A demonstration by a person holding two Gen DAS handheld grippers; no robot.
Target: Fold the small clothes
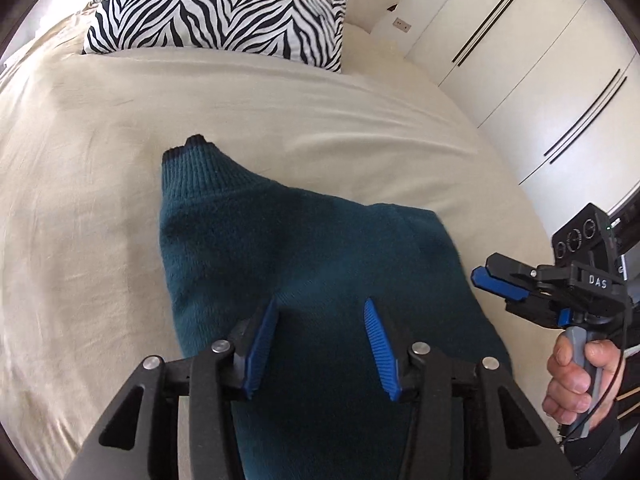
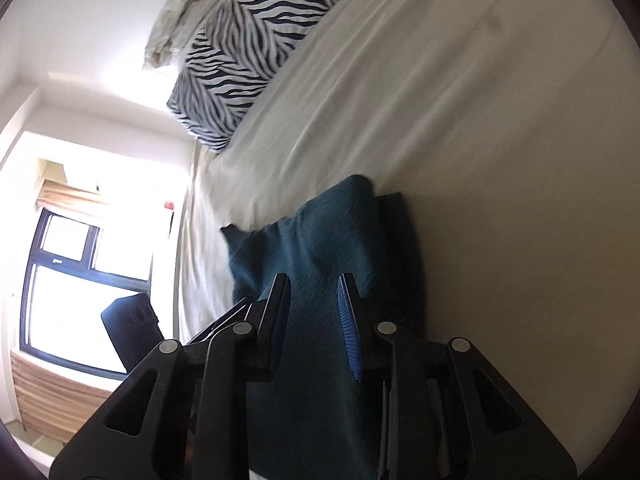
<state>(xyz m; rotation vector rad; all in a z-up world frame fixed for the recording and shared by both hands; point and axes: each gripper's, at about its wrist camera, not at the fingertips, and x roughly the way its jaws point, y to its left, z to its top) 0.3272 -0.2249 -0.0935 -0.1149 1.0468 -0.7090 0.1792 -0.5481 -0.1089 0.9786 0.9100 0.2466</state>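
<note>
Cream sheets cover the bed (image 1: 100, 168), with a zebra-striped pillow (image 1: 224, 8) well beyond the left tongs (image 1: 322, 312) and white wardrobe doors (image 1: 520, 80) off to their right. A teal knitted sweater (image 1: 280, 240) lies on the bed directly under and ahead of the left tongs, which stand released above it, nothing pinched. The right tongs (image 1: 478, 274), gripped by a hand (image 1: 576, 380), hover off the sweater's right edge, blades slightly apart and empty.

right gripper (image 2: 314, 280) jaws apart | teal garment (image 2: 320, 232) between them | zebra pillow (image 2: 240, 60) on bed (image 2: 480, 120)
</note>
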